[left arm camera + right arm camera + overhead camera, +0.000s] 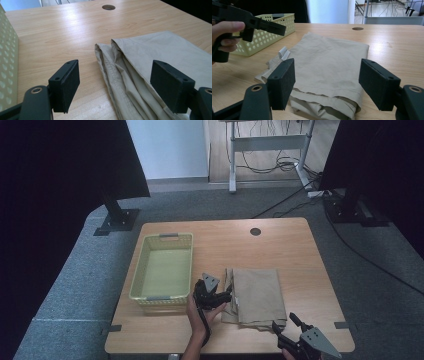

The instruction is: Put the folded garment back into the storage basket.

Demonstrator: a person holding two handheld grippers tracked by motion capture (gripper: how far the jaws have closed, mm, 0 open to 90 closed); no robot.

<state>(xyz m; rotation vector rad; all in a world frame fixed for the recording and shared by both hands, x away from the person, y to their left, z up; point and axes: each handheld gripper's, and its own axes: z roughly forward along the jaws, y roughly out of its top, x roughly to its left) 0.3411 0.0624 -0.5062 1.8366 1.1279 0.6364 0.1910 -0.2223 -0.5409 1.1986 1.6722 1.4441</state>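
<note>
No writing I can read — folded cloth [257, 296] long axis runs away from me; left tool [117, 86], right tool [333, 86] both wide open, empty.

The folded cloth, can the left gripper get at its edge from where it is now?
Probably yes: the left gripper is open beside the folded cloth, with bare table between.

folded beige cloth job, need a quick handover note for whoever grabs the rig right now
Left claw: open, at the left edge of the folded beige cloth, gripping nothing.
Right claw: open, at the cloth's near edge, gripping nothing.
The cloth lies folded on the wooden table, right of the pale yellow perforated plastic basket, which has nothing in it.
Done: cloth folded.
Left, probably: grip it and move it into the basket.
</note>
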